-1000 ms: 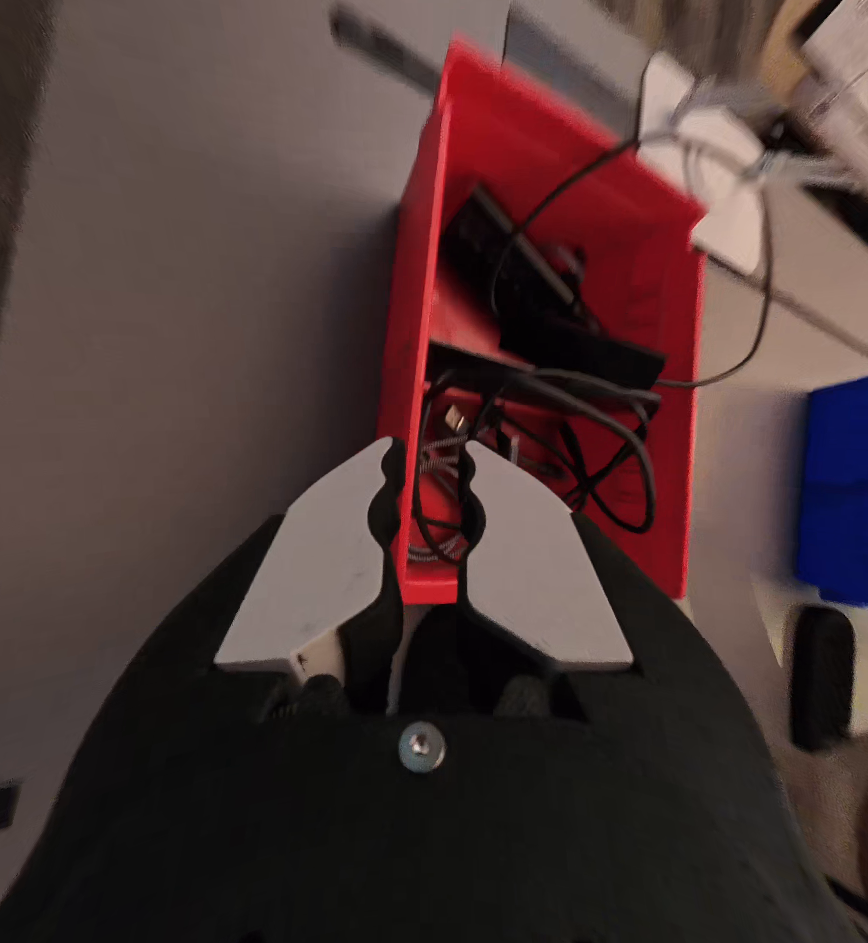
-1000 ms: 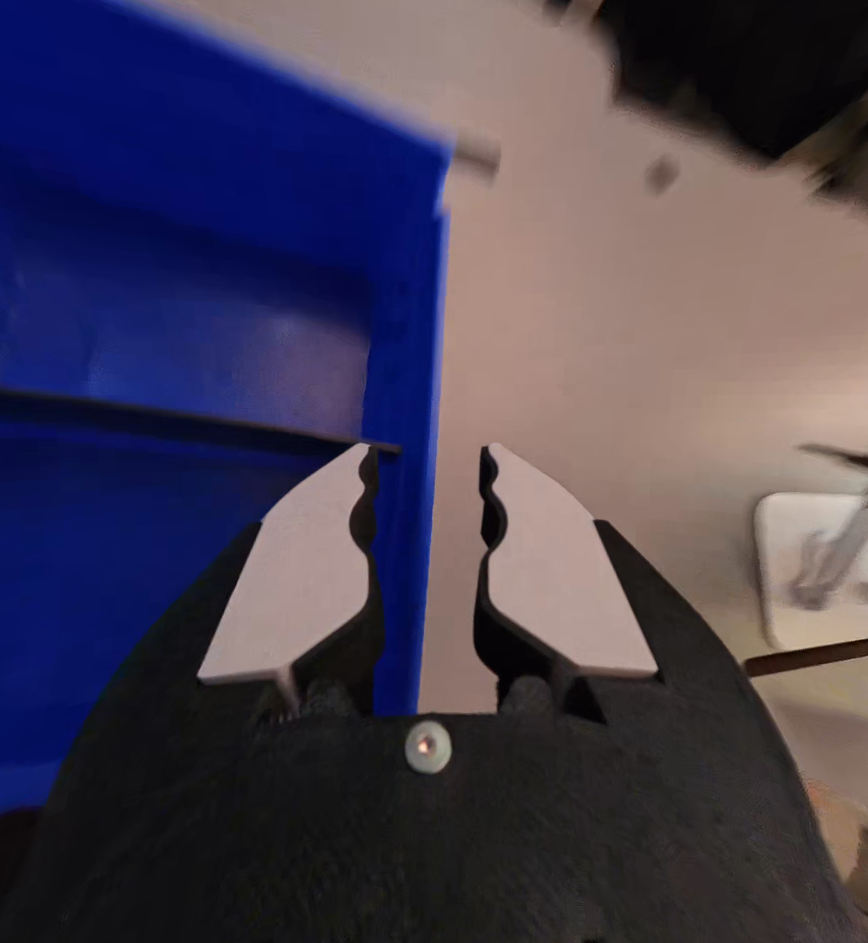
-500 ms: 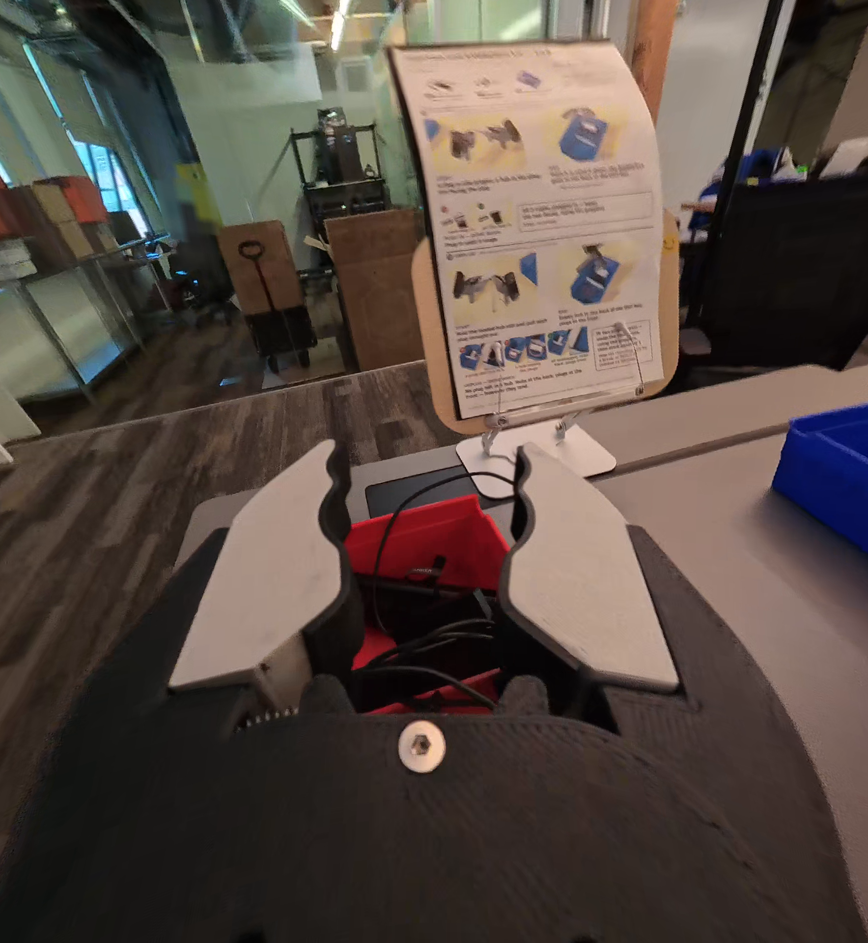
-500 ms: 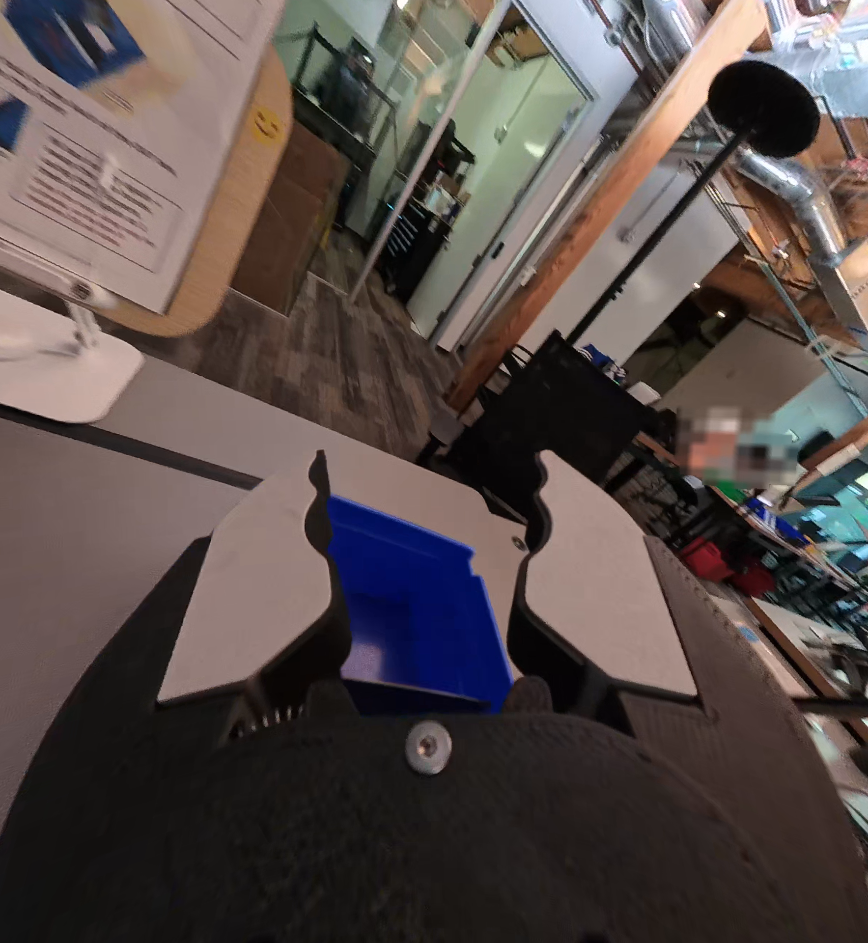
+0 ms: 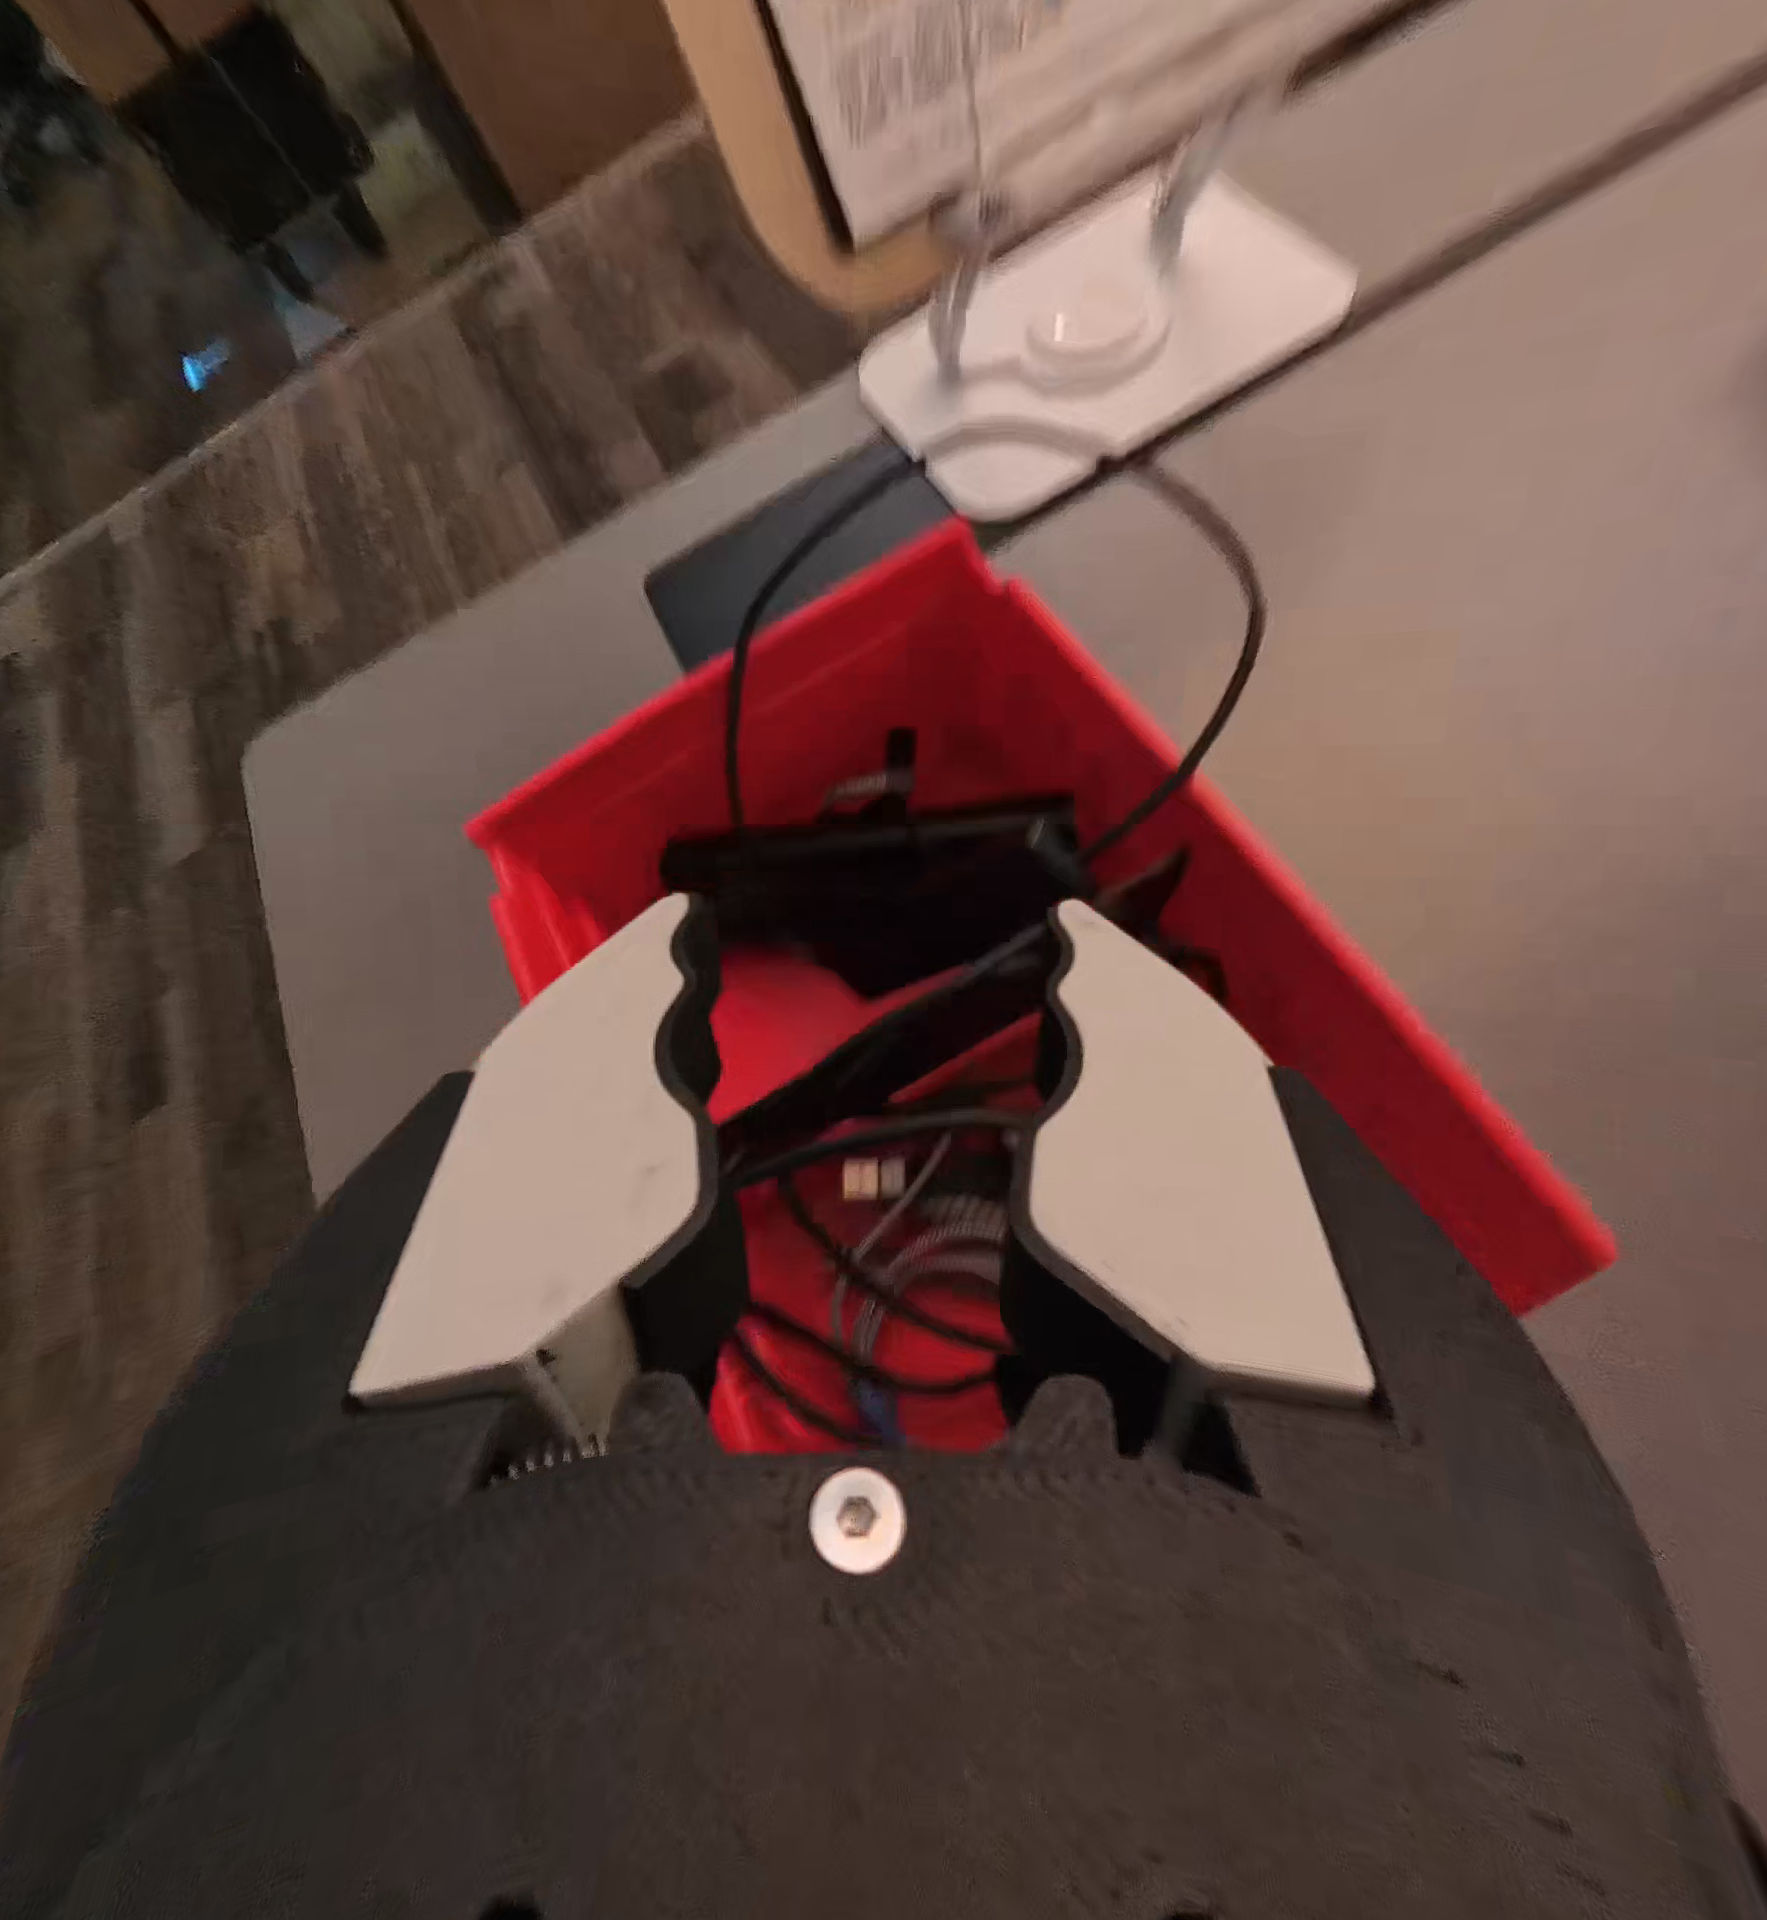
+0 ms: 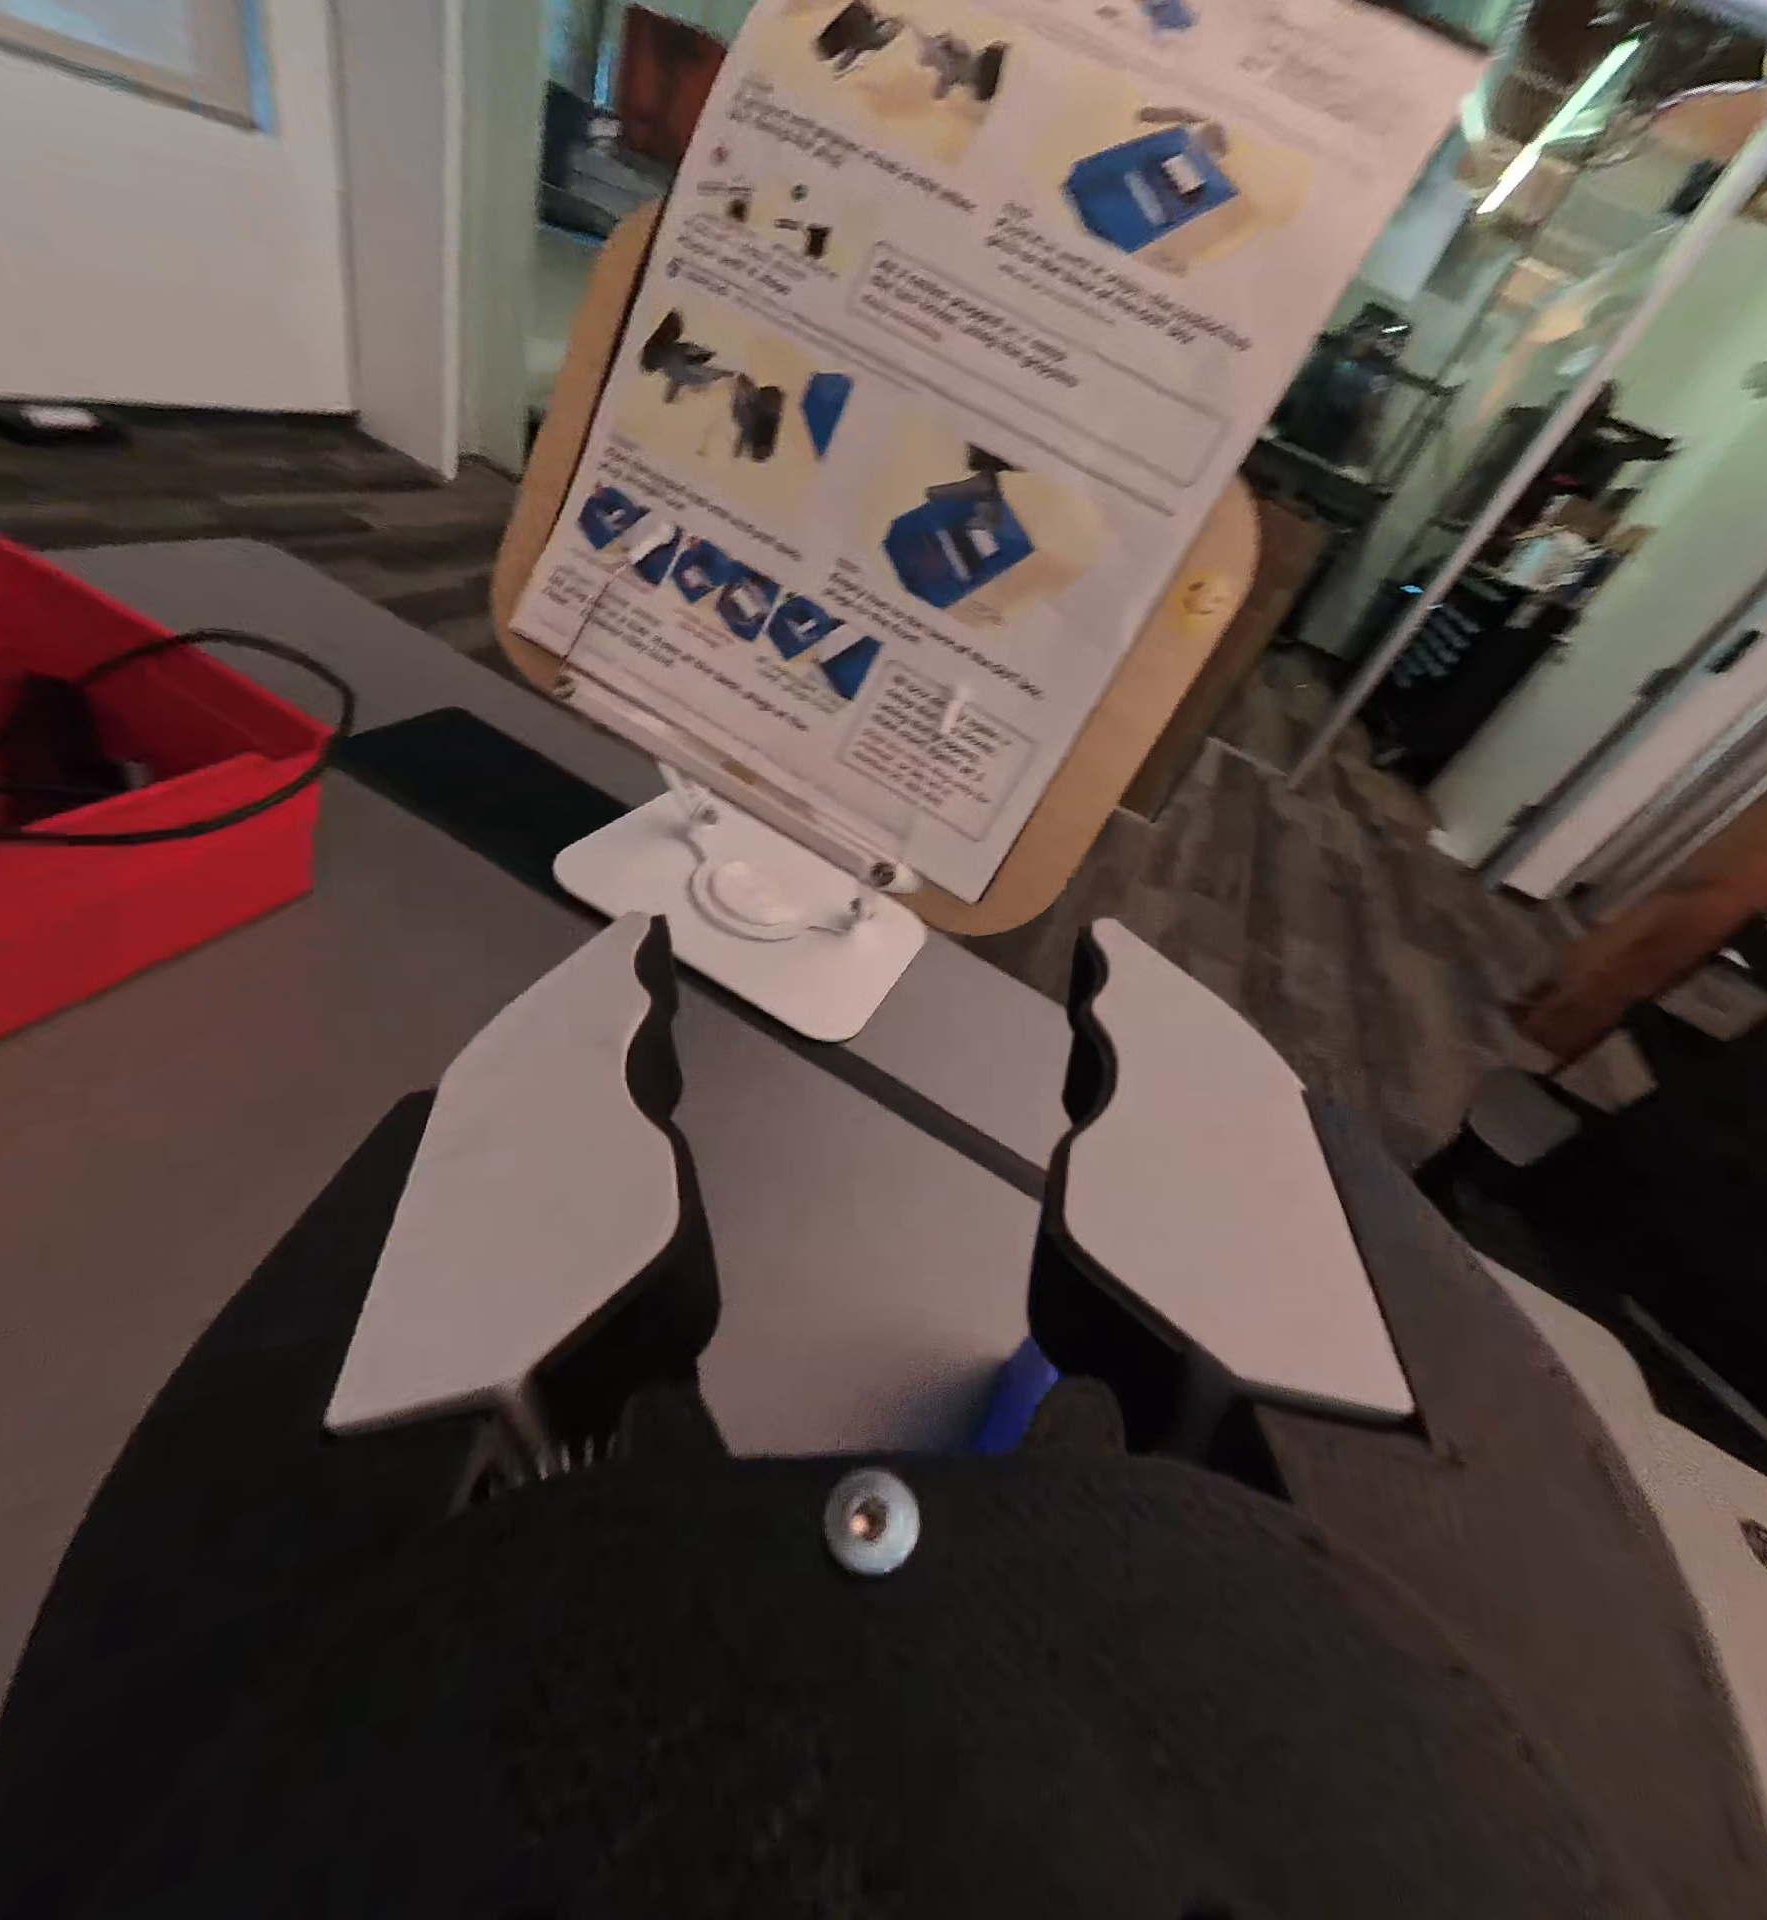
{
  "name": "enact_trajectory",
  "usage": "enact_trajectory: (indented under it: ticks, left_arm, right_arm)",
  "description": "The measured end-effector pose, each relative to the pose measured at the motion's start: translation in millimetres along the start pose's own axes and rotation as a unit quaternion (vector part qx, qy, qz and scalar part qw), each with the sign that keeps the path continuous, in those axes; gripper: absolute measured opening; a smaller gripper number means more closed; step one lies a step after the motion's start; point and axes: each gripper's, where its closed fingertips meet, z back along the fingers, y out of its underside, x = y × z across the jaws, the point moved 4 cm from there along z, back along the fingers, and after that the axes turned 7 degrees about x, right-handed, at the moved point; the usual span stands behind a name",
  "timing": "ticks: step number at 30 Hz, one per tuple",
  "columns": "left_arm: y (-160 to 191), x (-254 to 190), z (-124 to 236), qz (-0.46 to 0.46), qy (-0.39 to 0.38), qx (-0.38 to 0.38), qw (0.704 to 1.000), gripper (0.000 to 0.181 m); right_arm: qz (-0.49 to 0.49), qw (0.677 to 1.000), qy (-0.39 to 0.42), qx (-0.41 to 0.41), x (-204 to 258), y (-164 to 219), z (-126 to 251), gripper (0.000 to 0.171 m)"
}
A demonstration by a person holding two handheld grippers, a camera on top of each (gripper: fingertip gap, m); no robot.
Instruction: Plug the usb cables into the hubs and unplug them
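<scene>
A red bin point(image 5: 1305, 997) sits on the grey table and holds black USB hubs point(image 5: 858, 862) and a tangle of black and grey braided cables point(image 5: 900, 1247). One black cable point(image 5: 1227, 644) loops out over the bin's far rim. My left gripper point(image 5: 868, 914) is open and empty, hovering just above the bin's contents. My right gripper point(image 6: 868, 935) is open and empty above the table, well right of the red bin point(image 6: 110, 894). A sliver of a blue bin point(image 6: 1009, 1403) shows low between its fingers.
A white stand point(image 6: 744, 935) with an illustrated instruction sheet point(image 6: 941, 416) on a brown backing board stands at the table's far edge; it also shows in the left wrist view point(image 5: 1118, 353). A dark flat pad point(image 5: 754, 582) lies behind the red bin. Wood-look floor lies beyond.
The left gripper has tilted down from the room view over the red bin and moved closer to its contents. The right gripper has swung left from the blue bin toward the instruction stand. Both stay open.
</scene>
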Motion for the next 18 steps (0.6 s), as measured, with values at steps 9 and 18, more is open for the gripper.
enact_trajectory:
  ticks: [9, 18]
  left_arm:
    - [67.0, 29.3, 21.3, 0.011, 0.021, 0.088, 0.996, 0.046]
    - [75.6, 25.3, -6.7, -0.028, 0.009, 0.169, 0.985, 0.051]
  right_arm:
    - [0.061, 0.997, -0.021, 0.036, 0.4, 21.3, -10.5, 0.073]
    - [0.055, 0.998, -0.016, 0.039, -11.9, 24.8, -5.4, 0.073]
